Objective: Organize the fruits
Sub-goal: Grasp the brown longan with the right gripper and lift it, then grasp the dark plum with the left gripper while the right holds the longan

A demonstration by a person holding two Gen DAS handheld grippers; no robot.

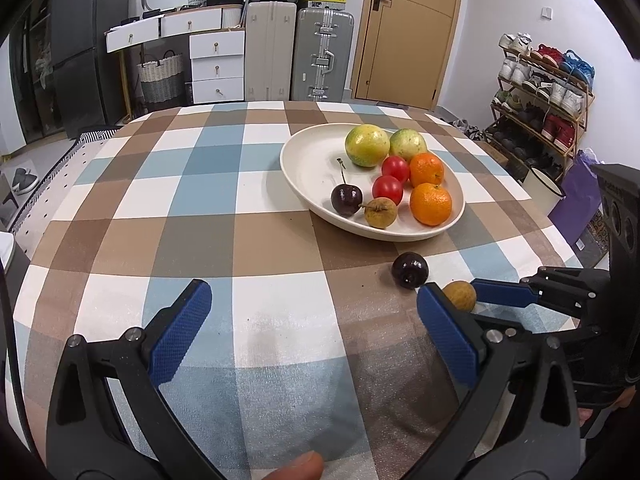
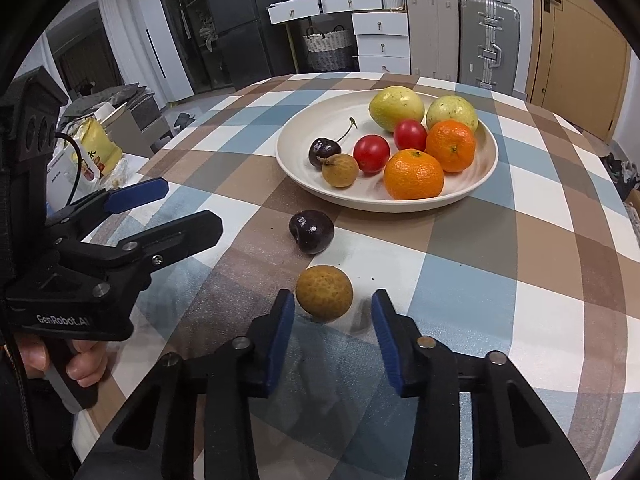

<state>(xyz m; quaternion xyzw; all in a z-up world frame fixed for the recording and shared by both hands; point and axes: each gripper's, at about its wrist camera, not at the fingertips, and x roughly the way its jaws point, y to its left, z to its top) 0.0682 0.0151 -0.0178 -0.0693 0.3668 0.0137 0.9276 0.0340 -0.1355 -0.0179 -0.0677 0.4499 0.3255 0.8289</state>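
A round table under a checked cloth (image 1: 256,236) of blue, brown and white carries a cream plate (image 2: 296,136) of fruit. On the plate: two yellow-green round fruits (image 2: 396,108), two red tomatoes (image 2: 371,153), two oranges (image 2: 414,174), a dark cherry with a stem (image 2: 323,151) and a small tan longan (image 2: 340,170) touching that cherry.

Two fruits lie loose on the cloth, off the plate. In the right wrist view, a second dark cherry (image 2: 311,231) sits at 7 o'clock from the plate, near its rim, and a second tan longan (image 2: 324,293) lies just beyond it, toward the camera.

The right gripper (image 2: 332,304) has its blue-padded fingers (image 2: 282,332) spread around this loose longan — one on each side, neither touching it. The fruit rests on the cloth at the finger tips.

The left gripper (image 1: 314,292) is opened wide over bare cloth, holding nothing — the loose fruits lie at its 2 o'clock.
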